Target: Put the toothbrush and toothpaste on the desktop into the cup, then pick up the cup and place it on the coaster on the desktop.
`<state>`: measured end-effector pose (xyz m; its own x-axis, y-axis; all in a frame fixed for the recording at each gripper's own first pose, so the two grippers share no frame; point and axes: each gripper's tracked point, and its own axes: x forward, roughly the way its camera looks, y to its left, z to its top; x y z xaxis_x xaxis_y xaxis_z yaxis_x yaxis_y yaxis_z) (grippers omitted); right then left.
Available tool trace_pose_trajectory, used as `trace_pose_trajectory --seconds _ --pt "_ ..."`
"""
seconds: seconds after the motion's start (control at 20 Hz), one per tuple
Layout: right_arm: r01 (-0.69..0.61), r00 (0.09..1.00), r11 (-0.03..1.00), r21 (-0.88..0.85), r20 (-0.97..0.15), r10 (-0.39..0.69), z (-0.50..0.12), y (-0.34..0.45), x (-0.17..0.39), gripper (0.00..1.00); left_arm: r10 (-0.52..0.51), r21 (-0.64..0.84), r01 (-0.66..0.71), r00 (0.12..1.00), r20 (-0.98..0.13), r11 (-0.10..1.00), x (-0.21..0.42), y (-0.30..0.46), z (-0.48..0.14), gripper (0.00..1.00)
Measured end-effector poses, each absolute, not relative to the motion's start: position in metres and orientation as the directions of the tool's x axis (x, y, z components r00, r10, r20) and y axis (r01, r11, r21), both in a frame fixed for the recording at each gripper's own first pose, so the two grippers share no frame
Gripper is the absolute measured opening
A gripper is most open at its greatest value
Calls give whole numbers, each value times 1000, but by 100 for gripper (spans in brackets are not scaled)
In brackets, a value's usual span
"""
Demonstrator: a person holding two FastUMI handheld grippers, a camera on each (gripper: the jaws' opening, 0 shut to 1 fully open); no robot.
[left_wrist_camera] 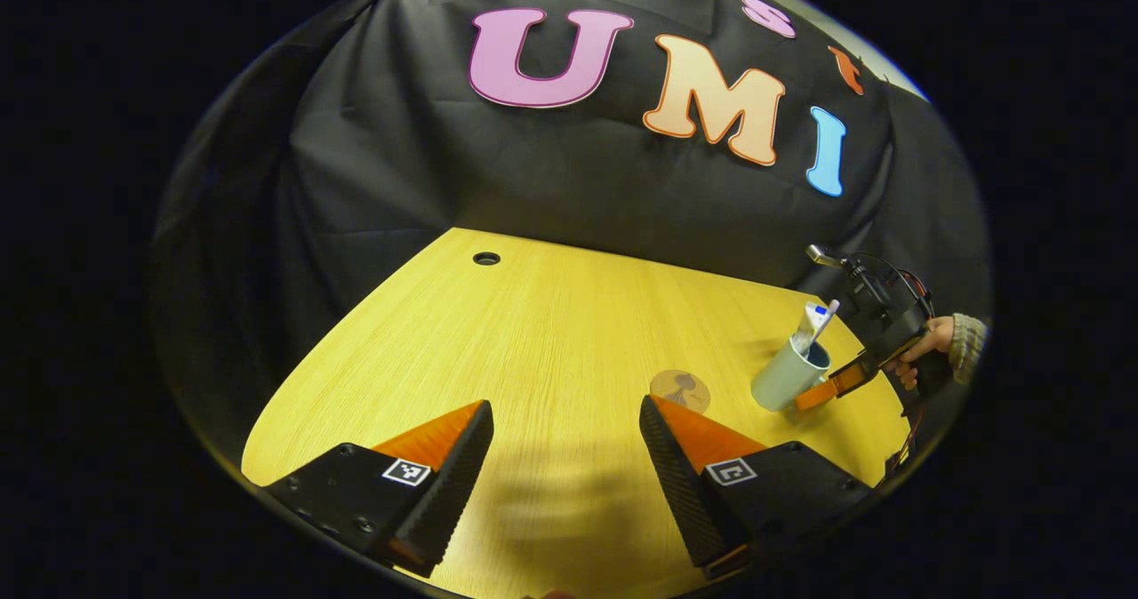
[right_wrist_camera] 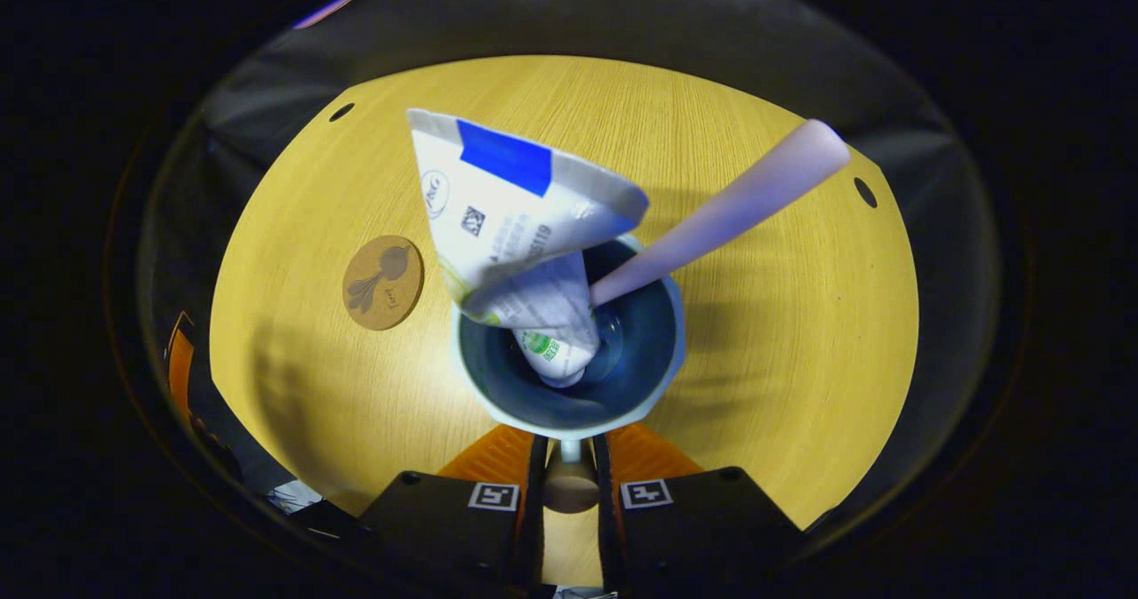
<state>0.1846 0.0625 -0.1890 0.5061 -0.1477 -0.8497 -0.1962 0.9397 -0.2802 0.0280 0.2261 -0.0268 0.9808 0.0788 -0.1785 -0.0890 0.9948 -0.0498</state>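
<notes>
With the toothpaste (right_wrist_camera: 524,226) and toothbrush (right_wrist_camera: 720,212) both standing in the cup (right_wrist_camera: 569,350), you have completed the loading stage. Your right gripper (right_wrist_camera: 569,470) is nearly closed, its fingers drawn in on the handle at the near side of the cup; judge this a firm hold, though the contact itself is partly hidden. In the left gripper view, the cup (left_wrist_camera: 789,374) tilts toward the right gripper (left_wrist_camera: 822,393), so it appears to be lifting from the desk (left_wrist_camera: 551,332), though whether its base has cleared cannot be told. Your left gripper (left_wrist_camera: 566,457) is wide open, holds nothing, and hovers over bare desk. Remaining: carry the cup to the coaster (right_wrist_camera: 383,282), which lies beside it but not touching, and set it down upright. Keep the tilt small, since both items lean out past the rim.
</notes>
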Motion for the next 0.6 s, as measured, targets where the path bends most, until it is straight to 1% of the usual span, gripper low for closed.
trace_pose_trajectory --seconds 0.1,0.15,0.3,0.55,0.6 --pt "-185 514 941 -282 -844 -152 -187 63 185 27 66 -55 -77 981 -181 995 29 225 -28 95" --pt "-188 512 941 -282 -846 -151 -186 64 182 25 58 -61 -71 982 -182 996 29 225 -29 96" --pt "-212 528 934 -287 -838 -137 -177 77 178 24 47 -76 -62 982 -184 995 30 224 -32 95" --pt "-288 551 921 -263 -832 -65 -165 127 175 25 50 -72 -66 976 -213 995 26 226 -39 95" --pt "-306 556 914 -268 -829 -58 -165 138 176 24 51 -71 -67 975 -215 995 26 225 -39 96"
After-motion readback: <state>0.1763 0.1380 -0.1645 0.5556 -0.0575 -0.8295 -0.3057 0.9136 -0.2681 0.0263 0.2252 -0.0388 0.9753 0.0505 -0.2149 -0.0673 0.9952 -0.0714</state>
